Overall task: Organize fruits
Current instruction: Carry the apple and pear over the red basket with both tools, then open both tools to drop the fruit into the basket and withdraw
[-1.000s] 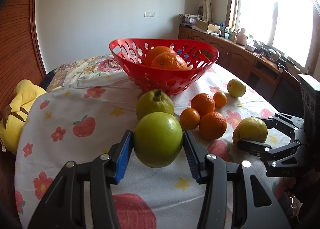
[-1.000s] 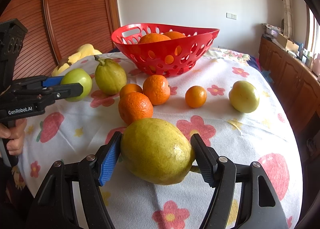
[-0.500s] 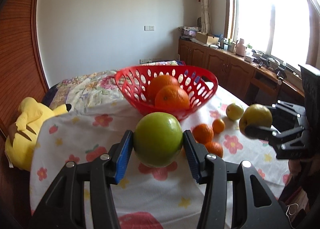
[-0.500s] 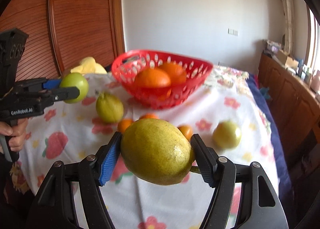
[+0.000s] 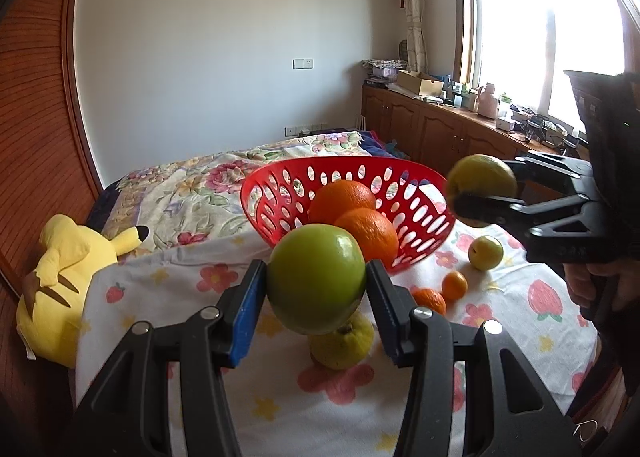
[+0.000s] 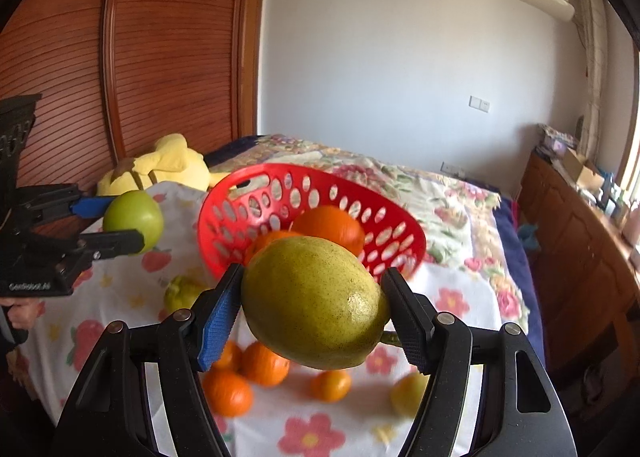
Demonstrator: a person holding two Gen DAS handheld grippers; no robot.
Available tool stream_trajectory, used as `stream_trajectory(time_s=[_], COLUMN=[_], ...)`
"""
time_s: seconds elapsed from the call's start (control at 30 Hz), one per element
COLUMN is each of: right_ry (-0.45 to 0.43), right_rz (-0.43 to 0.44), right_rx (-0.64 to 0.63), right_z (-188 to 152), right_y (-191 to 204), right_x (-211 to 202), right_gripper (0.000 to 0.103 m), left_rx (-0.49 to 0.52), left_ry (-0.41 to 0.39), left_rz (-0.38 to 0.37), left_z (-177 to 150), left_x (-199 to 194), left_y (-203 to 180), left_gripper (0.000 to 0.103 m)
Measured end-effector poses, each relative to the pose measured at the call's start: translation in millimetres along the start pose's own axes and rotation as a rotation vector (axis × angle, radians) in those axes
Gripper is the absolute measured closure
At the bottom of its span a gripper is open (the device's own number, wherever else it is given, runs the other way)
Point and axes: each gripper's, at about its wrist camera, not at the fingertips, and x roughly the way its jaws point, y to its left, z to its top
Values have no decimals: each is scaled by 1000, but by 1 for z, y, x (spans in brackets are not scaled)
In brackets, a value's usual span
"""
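My left gripper (image 5: 316, 281) is shut on a round green apple (image 5: 316, 277) and holds it in the air, near the front of the red perforated basket (image 5: 280, 193). The basket holds two oranges (image 5: 366, 231). My right gripper (image 6: 314, 299) is shut on a large yellow-green pear (image 6: 314, 297), raised above the table at the basket's right side; it also shows in the left wrist view (image 5: 482, 183). The left gripper with the apple shows in the right wrist view (image 6: 134, 217).
On the flowered tablecloth (image 5: 208, 285) lie a yellow-green fruit (image 5: 342, 343), small oranges (image 5: 454, 285) and a small green fruit (image 5: 486, 253). A yellow plush toy (image 5: 60, 257) lies at the left. A wooden sideboard (image 5: 440, 129) runs under the window.
Both grippers have risen from table height with their fruit and moved toward the basket. The loose fruit on the cloth now lies below them.
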Motion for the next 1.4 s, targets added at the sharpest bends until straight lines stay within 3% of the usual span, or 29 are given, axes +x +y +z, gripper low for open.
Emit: stream_trajectory(time_s=[0.37,0.77,1.4], right_ry=[50,96,19], right_rz=[0,2,34], right_rx=[-38,-51,16], right_z=[23,21,22], right_y=[-11,-19,-47], right_x=[58,89,71], right_gripper=[31,31,26], left_rx=[15,2,11], left_ry=[4,20,58], left_rz=[-2,-11,-15], left_z=[22,33,51], left_x=[25,53,104], left_y=[4,8,-1], left_gripper=[53,53,53])
